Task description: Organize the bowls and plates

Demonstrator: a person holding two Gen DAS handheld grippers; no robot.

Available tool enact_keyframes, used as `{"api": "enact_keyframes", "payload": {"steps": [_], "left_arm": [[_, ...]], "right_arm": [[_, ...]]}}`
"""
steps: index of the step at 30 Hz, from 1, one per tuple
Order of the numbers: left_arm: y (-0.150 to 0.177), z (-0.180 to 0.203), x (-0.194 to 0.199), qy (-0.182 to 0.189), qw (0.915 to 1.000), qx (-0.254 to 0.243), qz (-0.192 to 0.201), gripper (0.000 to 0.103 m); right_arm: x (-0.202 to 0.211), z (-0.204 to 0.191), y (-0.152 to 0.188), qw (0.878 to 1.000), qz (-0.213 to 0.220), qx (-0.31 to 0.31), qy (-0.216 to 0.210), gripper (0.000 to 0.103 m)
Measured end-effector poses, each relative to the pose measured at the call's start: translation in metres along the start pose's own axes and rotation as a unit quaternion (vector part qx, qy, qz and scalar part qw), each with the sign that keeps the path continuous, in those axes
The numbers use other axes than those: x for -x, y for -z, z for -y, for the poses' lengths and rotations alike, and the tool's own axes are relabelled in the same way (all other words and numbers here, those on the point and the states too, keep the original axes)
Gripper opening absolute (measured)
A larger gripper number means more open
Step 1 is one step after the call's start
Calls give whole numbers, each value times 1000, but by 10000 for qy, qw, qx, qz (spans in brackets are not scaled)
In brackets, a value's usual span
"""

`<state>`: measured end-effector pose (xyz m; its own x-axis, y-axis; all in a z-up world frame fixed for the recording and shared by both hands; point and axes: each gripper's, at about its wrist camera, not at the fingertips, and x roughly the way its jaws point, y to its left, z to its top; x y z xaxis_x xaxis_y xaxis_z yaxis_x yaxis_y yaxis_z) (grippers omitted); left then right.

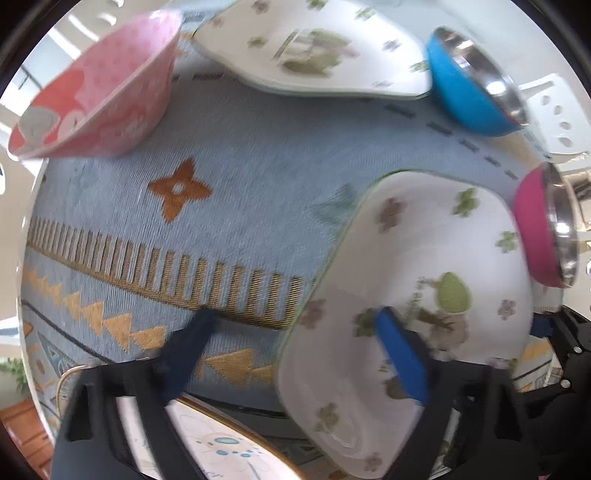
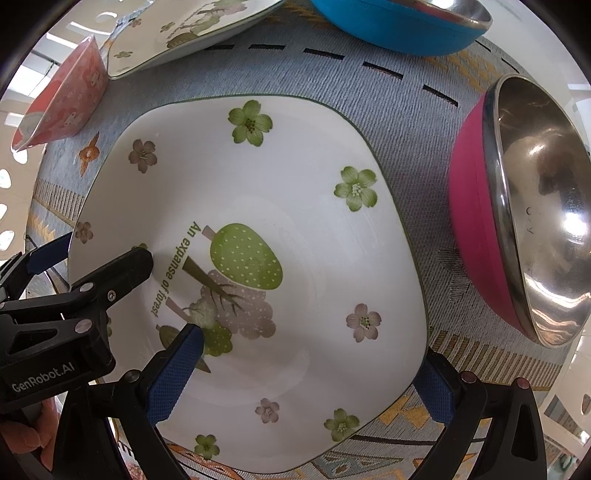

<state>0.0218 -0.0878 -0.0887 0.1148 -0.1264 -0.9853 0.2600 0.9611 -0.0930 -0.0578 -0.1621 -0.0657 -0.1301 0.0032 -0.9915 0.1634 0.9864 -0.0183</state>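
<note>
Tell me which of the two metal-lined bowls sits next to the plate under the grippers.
The pink bowl. It sits just right of the flowered plate; the blue bowl is farther back, near the second flowered plate.

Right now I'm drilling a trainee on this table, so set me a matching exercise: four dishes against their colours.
Things:
1. bowl nearest the right gripper
2. far bowl with steel lining
3. near square plate
4. paper-like patterned bowl

Colours:
A. white with green flowers
B. pale pink with red
C. blue outside
D. magenta outside

Pairs: 1-D, 2-C, 3-A, 4-B
</note>
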Motion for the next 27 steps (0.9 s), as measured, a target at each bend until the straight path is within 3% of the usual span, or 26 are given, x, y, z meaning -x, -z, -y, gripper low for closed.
{"api": "enact_keyframes", "payload": {"steps": [2,5,7,10,27], "left_arm": [[2,6,6,248,9996,-7,95,45],[3,6,7,217,9997,53,124,44],[3,6,8,220,9997,46,103,44],[3,4,10,211,9997,92,46,44],[9,-7,34,137,9995,118,276,43]], "right_arm": [[3,4,2,10000,36,-78,-37,94],[11,16,5,9995,106,-257,-140,76],[15,26,7,9989,122,-368,-249,60],[18,34,8,9986,61,-416,-317,47],[15,32,34,9986,-19,-279,-457,47]]}}
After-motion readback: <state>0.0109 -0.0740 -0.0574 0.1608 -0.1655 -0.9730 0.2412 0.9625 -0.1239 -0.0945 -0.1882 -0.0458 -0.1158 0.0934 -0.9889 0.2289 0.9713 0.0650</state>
